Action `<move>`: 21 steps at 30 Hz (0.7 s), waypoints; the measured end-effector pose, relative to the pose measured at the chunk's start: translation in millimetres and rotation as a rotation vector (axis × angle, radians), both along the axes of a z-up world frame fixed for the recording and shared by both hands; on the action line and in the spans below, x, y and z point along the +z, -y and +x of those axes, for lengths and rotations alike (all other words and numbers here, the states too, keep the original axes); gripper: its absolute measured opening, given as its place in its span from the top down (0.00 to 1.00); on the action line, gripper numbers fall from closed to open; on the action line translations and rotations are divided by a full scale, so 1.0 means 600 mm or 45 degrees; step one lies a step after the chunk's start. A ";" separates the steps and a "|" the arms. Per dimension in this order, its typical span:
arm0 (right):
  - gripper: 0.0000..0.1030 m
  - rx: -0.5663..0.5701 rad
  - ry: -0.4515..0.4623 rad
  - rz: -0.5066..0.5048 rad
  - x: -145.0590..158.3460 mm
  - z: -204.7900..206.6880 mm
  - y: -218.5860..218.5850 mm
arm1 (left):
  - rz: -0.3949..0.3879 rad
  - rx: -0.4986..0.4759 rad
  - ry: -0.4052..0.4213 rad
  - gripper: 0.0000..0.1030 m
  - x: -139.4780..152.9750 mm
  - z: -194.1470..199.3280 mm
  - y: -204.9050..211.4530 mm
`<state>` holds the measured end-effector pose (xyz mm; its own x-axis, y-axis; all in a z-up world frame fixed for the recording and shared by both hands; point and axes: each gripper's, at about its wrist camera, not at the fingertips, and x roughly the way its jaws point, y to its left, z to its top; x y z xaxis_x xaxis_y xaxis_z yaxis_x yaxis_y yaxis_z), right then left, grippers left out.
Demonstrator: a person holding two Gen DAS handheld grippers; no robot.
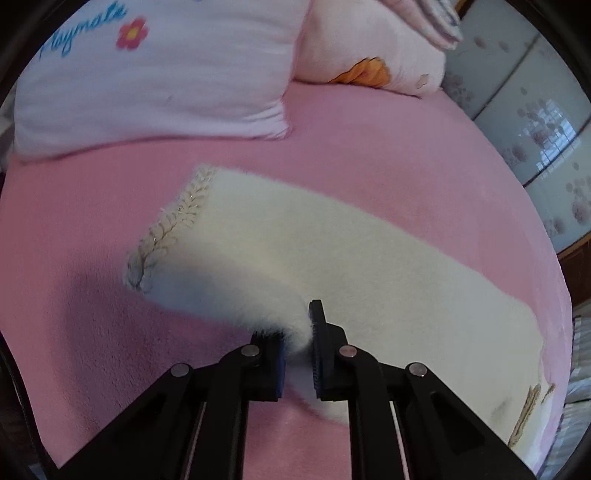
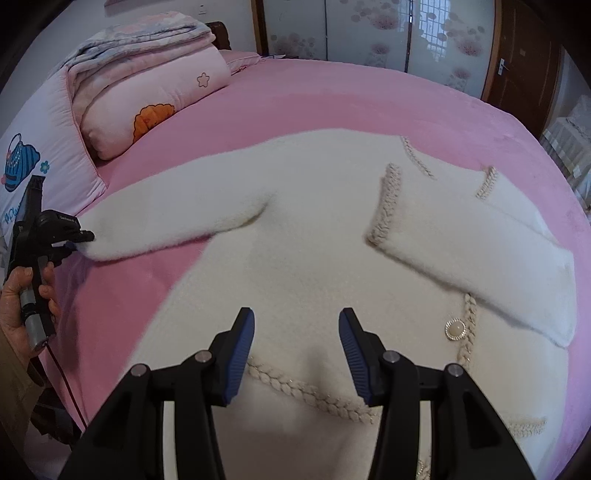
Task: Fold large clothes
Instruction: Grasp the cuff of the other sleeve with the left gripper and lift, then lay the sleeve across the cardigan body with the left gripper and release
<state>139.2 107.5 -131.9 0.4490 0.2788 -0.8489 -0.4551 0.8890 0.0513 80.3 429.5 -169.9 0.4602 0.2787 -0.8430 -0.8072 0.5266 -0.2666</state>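
A fluffy white cardigan [image 2: 314, 240] with braided trim and a pearl button [image 2: 455, 329] lies spread on the pink bed [image 2: 332, 96]. One sleeve [image 2: 461, 236] is folded across its front. The other sleeve [image 2: 184, 206] stretches out to the left. My left gripper [image 1: 295, 332] is shut on the near edge of that sleeve [image 1: 295, 240], a little back from the braided cuff [image 1: 173, 229]. The right wrist view shows the left gripper [image 2: 79, 238] pinching the sleeve end. My right gripper [image 2: 295, 314] hovers open over the cardigan's lower front, with nothing between its fingers.
A white pillow [image 1: 147, 74] with blue lettering and a folded pink quilt [image 2: 147, 96] sit at the head of the bed. A person's hand [image 2: 22, 295] holds the left gripper's handle at the bed's left edge. Flowered sliding doors [image 2: 369, 33] and a wooden door [image 2: 524, 55] stand beyond.
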 end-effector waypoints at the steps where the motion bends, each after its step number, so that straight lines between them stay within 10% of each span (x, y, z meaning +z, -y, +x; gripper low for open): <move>1: 0.54 -0.014 -0.004 -0.001 -0.002 -0.002 0.012 | 0.043 -0.044 0.023 0.92 0.020 0.014 0.021; 11: 0.54 -0.166 -0.036 0.026 -0.015 -0.024 0.131 | 0.213 -0.802 0.281 0.91 0.179 0.174 0.380; 21: 0.54 -0.383 -0.063 0.040 -0.029 0.000 0.256 | 0.174 -1.264 -0.056 0.83 0.013 0.230 0.675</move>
